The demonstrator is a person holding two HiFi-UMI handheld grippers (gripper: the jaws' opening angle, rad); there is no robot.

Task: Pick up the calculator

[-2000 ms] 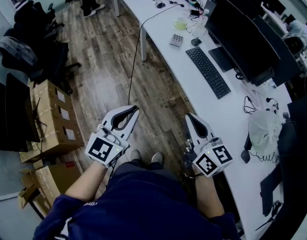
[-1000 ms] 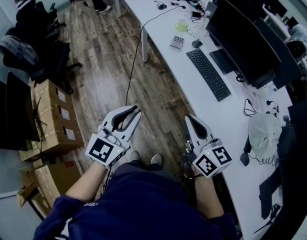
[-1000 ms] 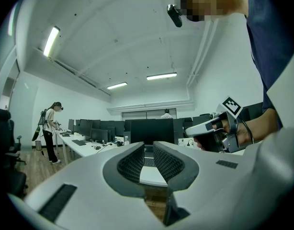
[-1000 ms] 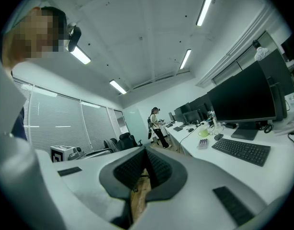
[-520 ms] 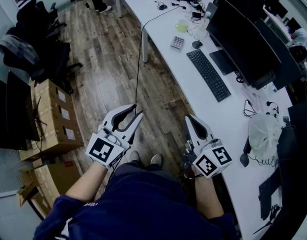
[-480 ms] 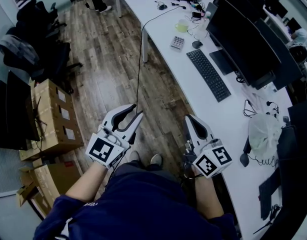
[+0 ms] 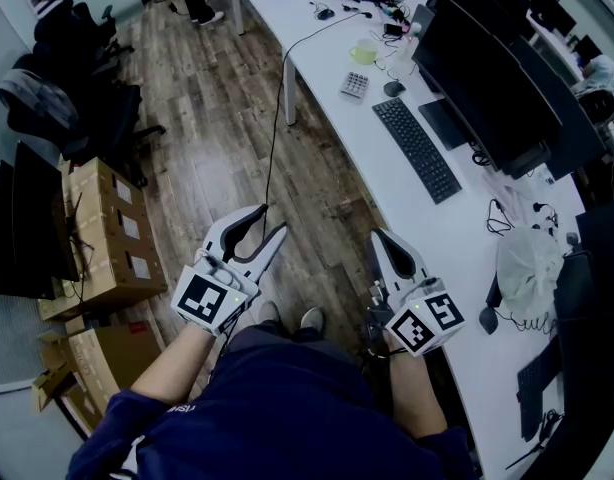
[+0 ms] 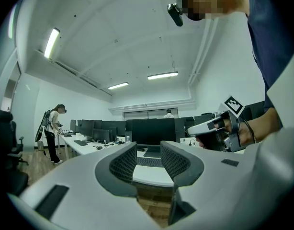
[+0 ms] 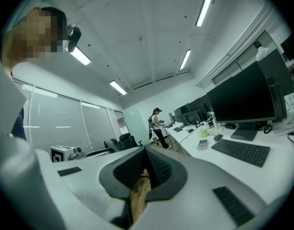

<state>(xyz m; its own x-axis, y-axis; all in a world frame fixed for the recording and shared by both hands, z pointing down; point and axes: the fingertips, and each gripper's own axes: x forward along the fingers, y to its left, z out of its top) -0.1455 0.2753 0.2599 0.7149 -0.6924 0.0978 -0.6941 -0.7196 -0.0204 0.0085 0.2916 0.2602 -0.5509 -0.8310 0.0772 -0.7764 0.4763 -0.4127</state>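
The calculator, small and grey with rows of keys, lies on the long white desk far ahead of both grippers, left of a black keyboard; the right gripper view shows the calculator too. My left gripper is held level over the wooden floor, its jaws opening with nothing between them. My right gripper hangs beside the desk's edge, jaws together and empty. Both grippers are well short of the calculator.
A dark monitor stands behind the keyboard, with a mouse and a green cup near the calculator. A cable runs from the desk to the floor. Cardboard boxes and office chairs stand at the left. A person stands far off.
The left gripper's jaws have spread apart from nearly closed. Both hands have stayed where they were.
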